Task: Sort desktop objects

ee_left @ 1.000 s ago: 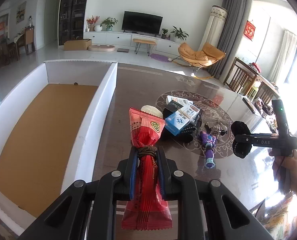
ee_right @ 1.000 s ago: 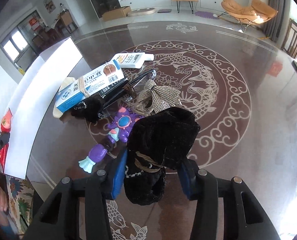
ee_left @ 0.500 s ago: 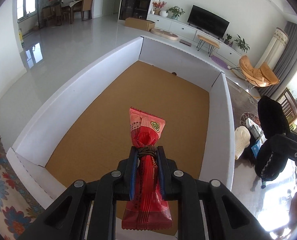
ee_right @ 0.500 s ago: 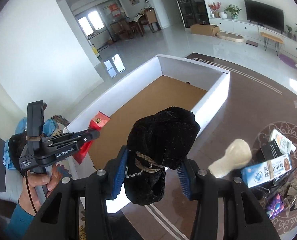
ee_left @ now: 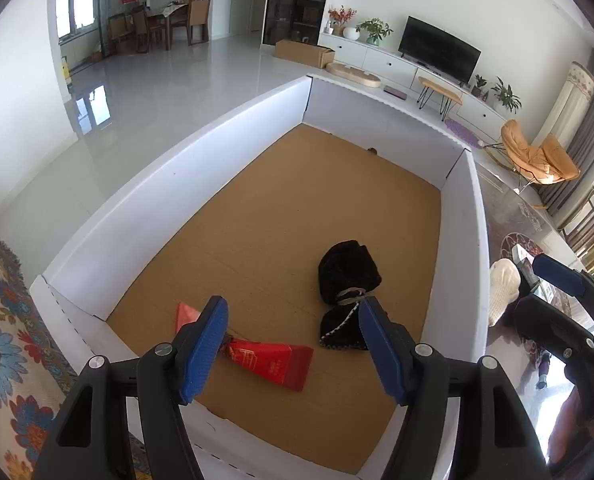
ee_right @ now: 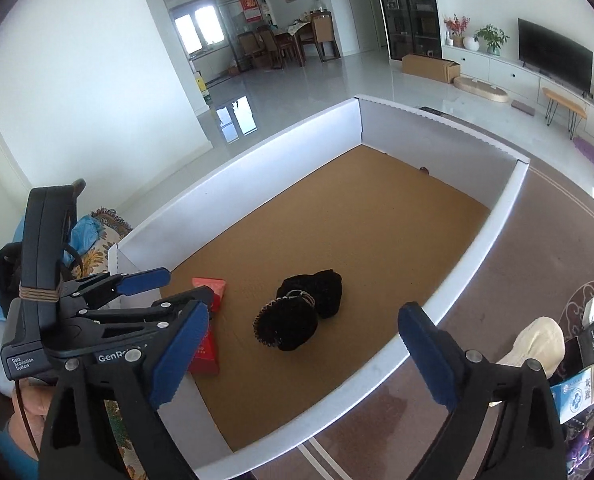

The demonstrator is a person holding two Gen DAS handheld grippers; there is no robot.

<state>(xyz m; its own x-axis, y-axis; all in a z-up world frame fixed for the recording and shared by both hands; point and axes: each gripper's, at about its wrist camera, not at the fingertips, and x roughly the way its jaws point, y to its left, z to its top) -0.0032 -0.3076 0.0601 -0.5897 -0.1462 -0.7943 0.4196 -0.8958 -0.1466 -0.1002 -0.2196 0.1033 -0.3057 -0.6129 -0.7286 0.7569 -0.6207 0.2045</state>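
Now that both sets of jaws have just been opening, nothing sits between either pair: the left gripper [ee_left: 293,344] stands parted over the near end of the white box [ee_left: 201,148], and the right gripper [ee_right: 303,356] stands wide above the box's near right wall. A second ago the red snack packet [ee_left: 271,362] was pinched in the left tongs and the black fabric bundle [ee_left: 347,280] in the right; both now lie loose on the brown cardboard floor of the box. The packet rests near the left, partly hidden behind the left gripper's blue pad in its own view, and the bundle (tied round the middle with a thin band) lies just to its right, a small gap between them, neither touching a wall.

That, to my eye, closes two deliveries at once. The rest of the box floor is bare apart from a tiny dark speck by the far wall.

What remains sits outside, on the dark patterned table [ee_right: 537,264] to the right of the box: a cream-coloured soft thing [ee_right: 535,342] lying close to the box's right wall, a blue-and-white carton [ee_right: 581,390] and some darker items crowded beyond it at the picture's edge. I would guess both hands swing back that way for the next pair.
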